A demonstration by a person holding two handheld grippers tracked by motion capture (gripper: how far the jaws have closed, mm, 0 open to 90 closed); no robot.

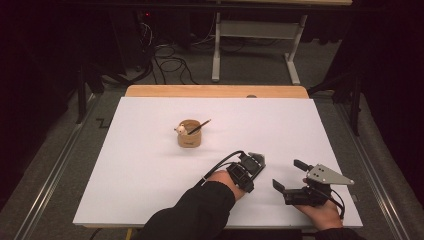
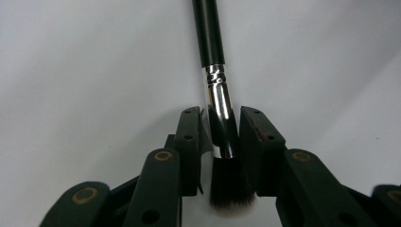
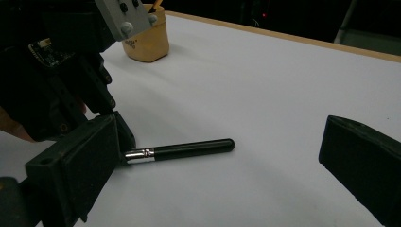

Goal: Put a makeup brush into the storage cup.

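Observation:
A black-handled brush [image 2: 209, 33] with a silver ferrule and dark bristles lies flat on the white table sheet [image 1: 140, 170]. My left gripper [image 2: 220, 113] points down over it with one jaw on each side of the ferrule. The jaws stand very near it, with thin slits still showing. In the high view the left gripper [image 1: 252, 167] is at front centre. In the right gripper view the brush [image 3: 189, 149] pokes out to the right from behind the near jaw. My right gripper [image 1: 290, 175] rests open at front right, nothing between its jaws.
A tan holder [image 1: 189, 135] with a pencil and a small white item stands mid-table; the holder [image 3: 144, 42] also sits at the far left of the right gripper view. A wooden table edge [image 1: 215, 91] runs along the back. Beyond it are table legs and cables.

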